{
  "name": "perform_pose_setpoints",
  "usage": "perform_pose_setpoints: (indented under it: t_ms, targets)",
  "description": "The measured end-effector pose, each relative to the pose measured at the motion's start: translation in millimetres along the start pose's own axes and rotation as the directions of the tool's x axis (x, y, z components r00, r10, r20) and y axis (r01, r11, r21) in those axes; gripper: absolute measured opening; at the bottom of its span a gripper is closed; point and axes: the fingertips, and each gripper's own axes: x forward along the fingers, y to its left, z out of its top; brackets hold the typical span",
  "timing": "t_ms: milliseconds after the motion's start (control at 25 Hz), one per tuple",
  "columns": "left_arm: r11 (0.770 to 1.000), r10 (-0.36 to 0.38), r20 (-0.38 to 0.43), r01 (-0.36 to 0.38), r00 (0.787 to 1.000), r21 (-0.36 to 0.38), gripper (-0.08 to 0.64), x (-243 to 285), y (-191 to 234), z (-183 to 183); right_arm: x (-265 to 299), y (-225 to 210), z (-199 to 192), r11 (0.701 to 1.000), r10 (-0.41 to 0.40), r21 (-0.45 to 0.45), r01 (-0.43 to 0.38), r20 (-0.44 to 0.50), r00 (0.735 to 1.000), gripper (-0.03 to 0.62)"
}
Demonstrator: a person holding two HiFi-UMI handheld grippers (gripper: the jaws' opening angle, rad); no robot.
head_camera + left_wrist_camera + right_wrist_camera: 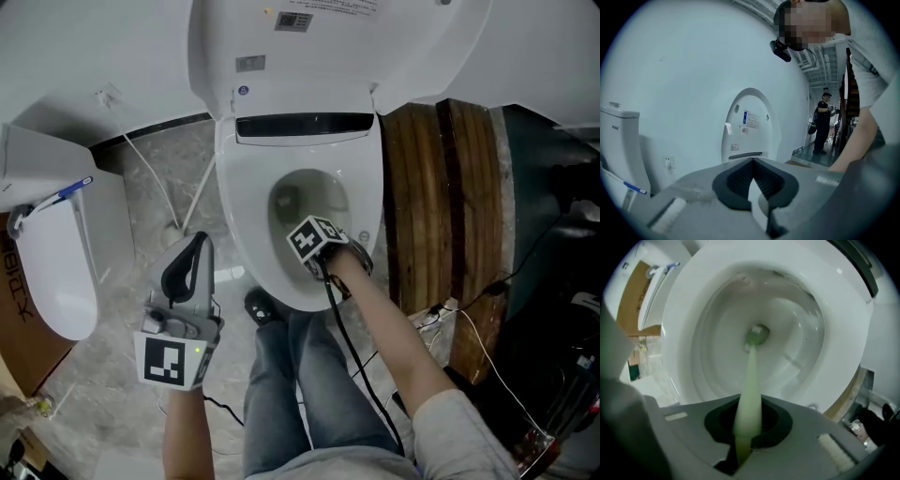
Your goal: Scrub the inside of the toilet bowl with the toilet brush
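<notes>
- We hold the brush [751, 380] in the right gripper [748, 430]. Its jaws are clamped on the pale green handle, so the shaft runs straight out from them and down into the bowl [712, 348].
- The brush head [758, 335] sits low in the bowl, near its middle. We cannot tell whether the bristles touch the wall.
- The right gripper hangs just above the bowl's front rim, tilted down into it. That lets the long handle reach deep while our hand stays outside the bowl.
- The lid [281, 37] stands raised behind the bowl, so the opening is free for the brush.
- The left gripper [752, 164] has its jaws together on nothing. We hold it left of the bowl, above the floor, pointing up toward the lid, out of the brush's way.
- We judge that scrubbing is under way. The bowl's side walls probably need passes too.
</notes>
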Motion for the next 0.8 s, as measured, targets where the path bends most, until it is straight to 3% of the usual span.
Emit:
perform_pose_setpoints:
  t_ms: [160,320,440,600,800]
  targets:
    - [1.000,-0.014,-0.002,0.014,1.000,0.003,-0.009,-2,-2,0,1,20,10,0.982,0.111,0.140,-0.125,0.101,0.989,0.017]
    - [1.000,-0.031,0.015,0.031,0.999,0.004,-0.009,-5,-2,0,0,33,20,0.938,0.189,0.252,-0.236,0.198,0.962,0.015]
    - [0.999,-0.049,0.037,0.049,0.998,0.003,-0.010,-8,-3,1,-1,37,22,0.886,0.233,0.338,-0.318,0.270,0.934,0.014]
    - [0.998,-0.059,0.041,0.059,0.997,0.000,-0.009,-11,-2,-1,-5,42,27,0.793,0.279,0.417,-0.444,0.399,0.873,0.014]
    - [0.998,-0.054,0.006,0.054,0.999,-0.007,-0.009,-12,-3,-8,-15,53,30,0.742,0.302,0.423,-0.520,0.482,0.822,0.014]
